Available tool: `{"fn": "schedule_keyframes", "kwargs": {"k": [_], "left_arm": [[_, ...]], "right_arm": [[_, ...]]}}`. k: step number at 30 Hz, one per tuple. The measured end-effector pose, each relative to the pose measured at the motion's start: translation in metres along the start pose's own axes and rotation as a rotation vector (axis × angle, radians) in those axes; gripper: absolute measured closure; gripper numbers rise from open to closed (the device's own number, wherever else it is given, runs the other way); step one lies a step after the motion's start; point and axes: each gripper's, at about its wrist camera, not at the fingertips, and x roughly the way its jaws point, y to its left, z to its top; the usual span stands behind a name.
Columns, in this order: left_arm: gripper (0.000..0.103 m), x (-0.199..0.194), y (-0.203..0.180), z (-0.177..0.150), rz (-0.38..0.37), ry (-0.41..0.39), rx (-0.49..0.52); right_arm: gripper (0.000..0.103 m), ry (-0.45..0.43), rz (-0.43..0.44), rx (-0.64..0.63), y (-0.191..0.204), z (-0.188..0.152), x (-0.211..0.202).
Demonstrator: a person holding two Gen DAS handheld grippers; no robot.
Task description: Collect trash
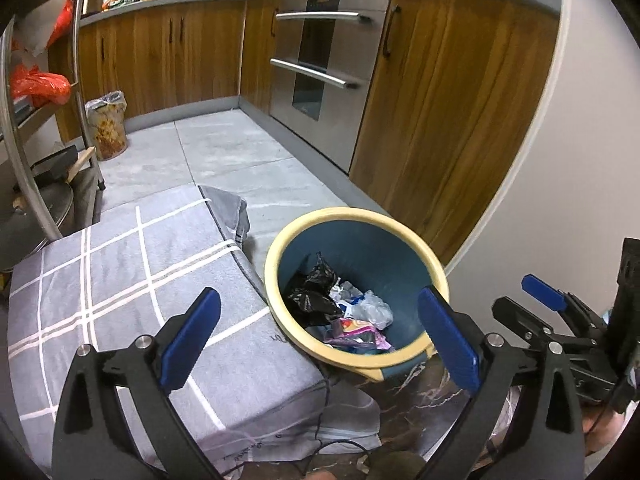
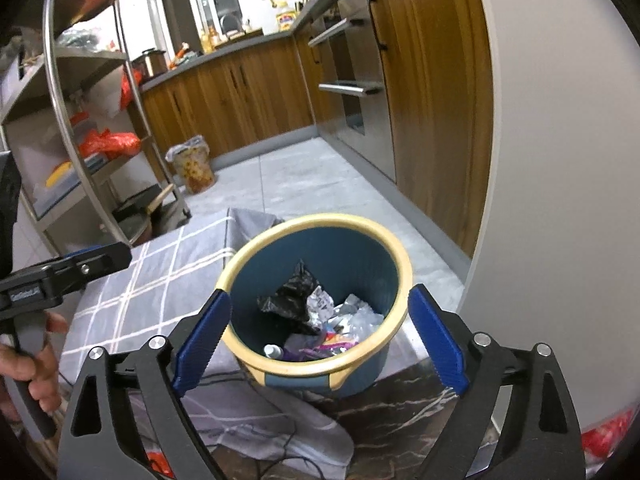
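While both grippers hang spread and empty, the left gripper (image 1: 320,338) and right gripper (image 2: 320,340) frame an upright bin (image 2: 362,376), mouth upward, trash (image 2: 316,320) heaped inside.

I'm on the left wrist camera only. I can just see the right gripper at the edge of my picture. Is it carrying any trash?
Observer: No. In the right wrist view the right gripper has its fingers spread wide with nothing between them, and it points at the bin.
Operator: Is there anything in the bin that I can't see?
Observer: Yes. A small pale round-ended item, maybe a bottle, lies against the near wall.
Operator: Who has the left gripper?
Observer: A left hand grips its handle, at the frame's left edge beside the grey checked cloth.
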Motion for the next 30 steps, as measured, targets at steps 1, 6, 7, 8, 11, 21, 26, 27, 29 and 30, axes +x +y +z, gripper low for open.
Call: {"fn": "schedule_keyframes", "kwargs": {"k": [1, 6, 7, 8, 11, 21, 26, 27, 29, 30], "left_arm": [[0.006, -0.004, -0.002, -0.002, -0.003, -0.004, 0.003], [0.006, -0.03, -0.011, -0.017, 0.001, -0.044, 0.019], [0.006, -0.036, -0.011, -0.019, 0.005, -0.056, 0.018], [0.006, -0.041, -0.012, -0.021, 0.007, -0.068, 0.017], [0.006, -0.058, -0.011, -0.028, 0.017, -0.113, 0.002], [0.006, -0.085, -0.007, -0.047, 0.05, -0.163, -0.026], [0.006, -0.089, -0.011, -0.05, 0.051, -0.181, -0.01], [0.006, -0.089, -0.011, -0.051, 0.048, -0.184, -0.009], [0.006, -0.089, -0.012, -0.051, 0.047, -0.186, -0.009], [0.006, -0.089, -0.013, -0.051, 0.047, -0.185, -0.009]], "right_arm": [[0.011, -0.01, 0.0, -0.004, 0.002, -0.002, -0.004], [0.008, -0.057, -0.014, -0.038, 0.012, -0.01, -0.025], [0.008, -0.063, -0.015, -0.044, 0.012, -0.012, -0.027], [0.008, -0.07, -0.018, -0.05, 0.014, -0.013, -0.031], [0.007, -0.092, -0.023, -0.057, 0.017, -0.016, -0.041], [0.006, -0.158, -0.02, -0.065, 0.024, -0.023, -0.06], [0.005, -0.164, -0.016, -0.063, 0.025, -0.026, -0.062], [0.005, -0.166, -0.014, -0.065, 0.026, -0.027, -0.063], [0.005, -0.172, -0.012, -0.069, 0.027, -0.028, -0.064], [0.005, -0.176, -0.011, -0.072, 0.027, -0.028, -0.065]]}}
